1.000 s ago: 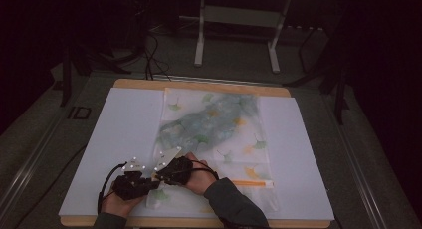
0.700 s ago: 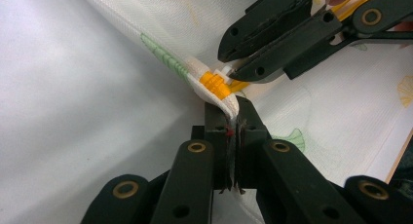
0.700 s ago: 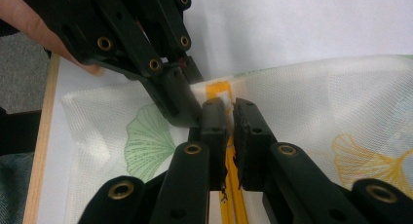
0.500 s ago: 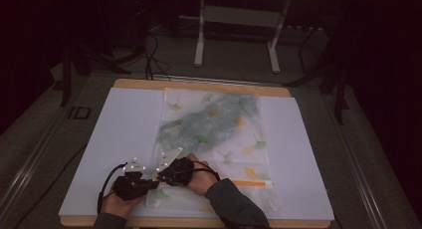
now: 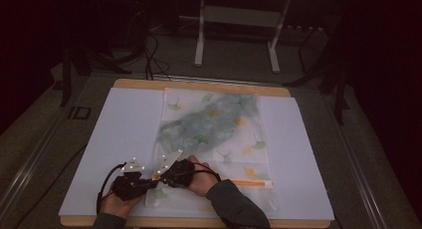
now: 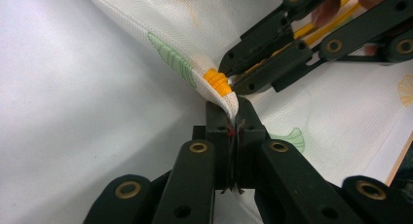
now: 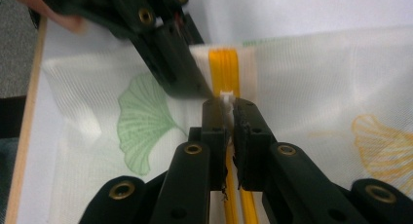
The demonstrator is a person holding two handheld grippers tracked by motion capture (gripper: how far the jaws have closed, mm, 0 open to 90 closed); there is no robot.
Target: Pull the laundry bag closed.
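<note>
A white mesh bag (image 5: 219, 134) printed with green and orange leaves lies flat on the white sheet (image 5: 119, 134). A bluish garment (image 5: 209, 122) shows through it. Its yellow zipper (image 7: 224, 68) runs along the near end. My left gripper (image 6: 233, 121) is shut on the bag's corner fabric just beside the zipper's end (image 6: 217, 83). My right gripper (image 7: 228, 104) is shut on the small white zipper pull (image 7: 227, 96), nose to nose with the left gripper (image 7: 195, 90). In the high view the left gripper (image 5: 151, 183) and the right gripper (image 5: 159, 178) meet at the bag's near-left corner.
The sheet covers a wooden table whose edge (image 5: 199, 222) shows at the front. Beyond the far edge stand a metal frame's legs (image 5: 199, 45) and loose cables (image 5: 154, 59) on the floor. Dark floor surrounds the table.
</note>
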